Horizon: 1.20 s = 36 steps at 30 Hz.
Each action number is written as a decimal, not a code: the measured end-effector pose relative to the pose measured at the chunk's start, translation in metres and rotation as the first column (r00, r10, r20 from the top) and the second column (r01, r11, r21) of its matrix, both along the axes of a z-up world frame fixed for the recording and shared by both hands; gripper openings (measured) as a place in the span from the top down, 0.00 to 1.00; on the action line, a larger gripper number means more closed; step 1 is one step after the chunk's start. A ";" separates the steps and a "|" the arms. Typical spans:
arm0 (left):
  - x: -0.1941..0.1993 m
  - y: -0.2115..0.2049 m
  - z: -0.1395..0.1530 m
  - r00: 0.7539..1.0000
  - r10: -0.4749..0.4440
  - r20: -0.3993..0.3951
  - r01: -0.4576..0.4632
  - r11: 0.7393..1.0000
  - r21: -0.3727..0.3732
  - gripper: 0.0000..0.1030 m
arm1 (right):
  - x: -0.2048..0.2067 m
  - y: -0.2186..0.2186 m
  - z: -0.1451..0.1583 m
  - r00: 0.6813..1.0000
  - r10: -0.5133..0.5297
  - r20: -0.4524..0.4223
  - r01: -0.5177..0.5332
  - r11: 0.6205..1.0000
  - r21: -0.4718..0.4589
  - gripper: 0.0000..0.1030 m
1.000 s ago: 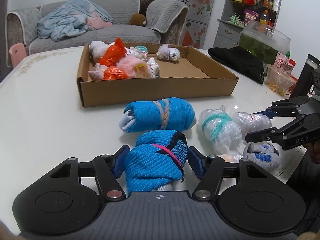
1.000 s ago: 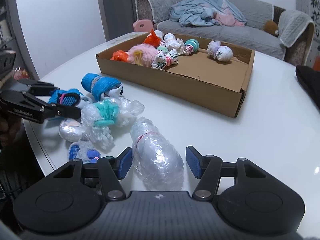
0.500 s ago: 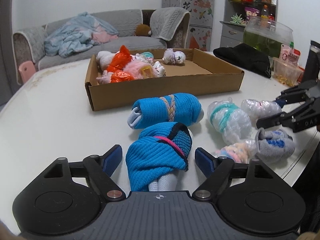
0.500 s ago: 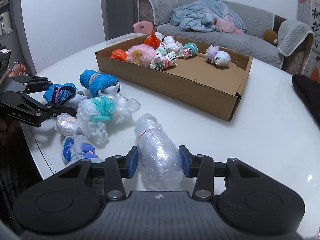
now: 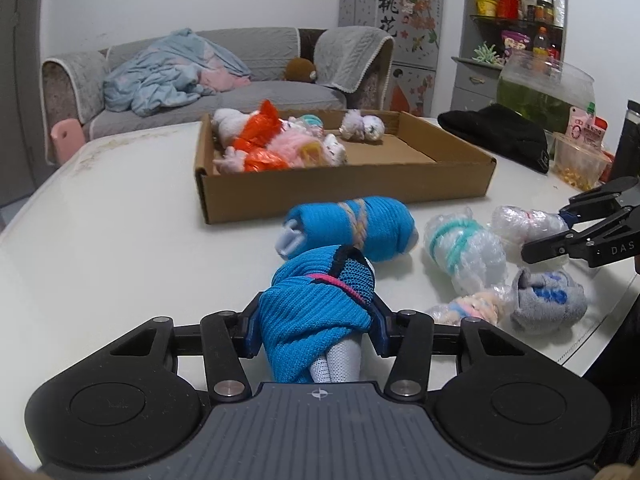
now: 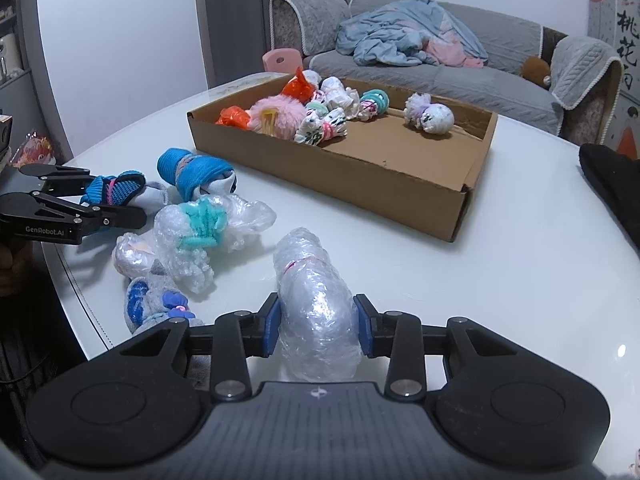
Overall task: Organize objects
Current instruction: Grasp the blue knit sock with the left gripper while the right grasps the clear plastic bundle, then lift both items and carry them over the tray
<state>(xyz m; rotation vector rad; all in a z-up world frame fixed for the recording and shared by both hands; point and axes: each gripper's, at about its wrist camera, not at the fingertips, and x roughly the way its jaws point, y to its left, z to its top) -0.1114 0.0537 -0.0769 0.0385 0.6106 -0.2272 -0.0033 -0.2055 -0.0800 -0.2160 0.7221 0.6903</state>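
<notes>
Left tool (image 5: 316, 330) is closing on the blue knitted bundle (image 5: 316, 312), pads pressed into its ribbed sides; a black-and-pink band crosses the top, and pale grey fabric pokes out at the near end. Its long axis runs straight ahead from the tool, along the fingers.

Right tool (image 6: 316, 330) is closing too, and its blue pads squeeze the bubble-wrap roll (image 6: 314, 312): a crinkly, clear, sausage-shaped thing tied with a thin red thread. That roll also points forward from the tool, leaning slightly left at the far end.

Ahead of both tools on the glossy white table (image 5: 120, 240) sits a flat cardboard box (image 5: 344, 196) holding fuzzy pink, orange plastic and white patterned bundles.

Just beyond the left tool lies a second blue roll (image 5: 352, 228), crosswise, bound with a braided cord. Off to its right sit a bubble-wrapped bundle with teal yarn (image 5: 460, 248) and a grey sock ball (image 5: 548, 300).

The right wrist view alone shows the box's open corner; the left wrist view alone shows the black hat (image 5: 496, 136) and the shelves.
</notes>
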 end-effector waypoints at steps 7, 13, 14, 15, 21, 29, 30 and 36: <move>0.001 0.006 0.022 1.000 0.023 0.003 -0.023 1.000 0.009 0.46 | 0.005 -0.013 0.015 1.000 -0.028 0.013 0.027 0.999 0.021 0.67; 0.014 0.003 0.048 0.999 0.048 -0.010 -0.048 0.999 0.021 0.45 | 0.013 -0.023 0.031 0.999 -0.046 0.026 0.045 0.998 0.043 0.67; 0.018 0.001 0.053 0.999 0.052 -0.015 -0.052 0.998 0.026 0.45 | 0.014 -0.026 0.034 0.998 -0.050 0.031 0.049 0.998 0.048 0.67; 0.023 -0.001 0.059 0.999 0.051 -0.016 -0.051 0.998 0.035 0.45 | 0.017 -0.028 0.038 0.998 -0.052 0.034 0.051 0.997 0.054 0.67; 0.053 -0.023 0.093 1.000 0.010 0.016 -0.011 0.997 0.074 0.45 | 0.035 -0.033 0.064 0.995 -0.062 0.075 0.056 0.995 0.079 0.67; 0.103 -0.056 0.134 0.995 -0.071 0.074 0.061 0.990 0.130 0.45 | 0.070 -0.018 0.101 0.987 -0.043 0.157 0.033 0.997 0.069 0.66; 0.110 -0.060 0.138 0.994 -0.084 0.076 0.073 0.988 0.133 0.45 | 0.076 -0.016 0.104 0.986 -0.040 0.161 0.028 0.997 0.074 0.66; 0.149 -0.087 0.151 0.985 -0.146 0.090 0.128 0.976 0.176 0.45 | 0.110 -0.003 0.118 0.984 -0.023 0.175 0.010 0.997 0.075 0.66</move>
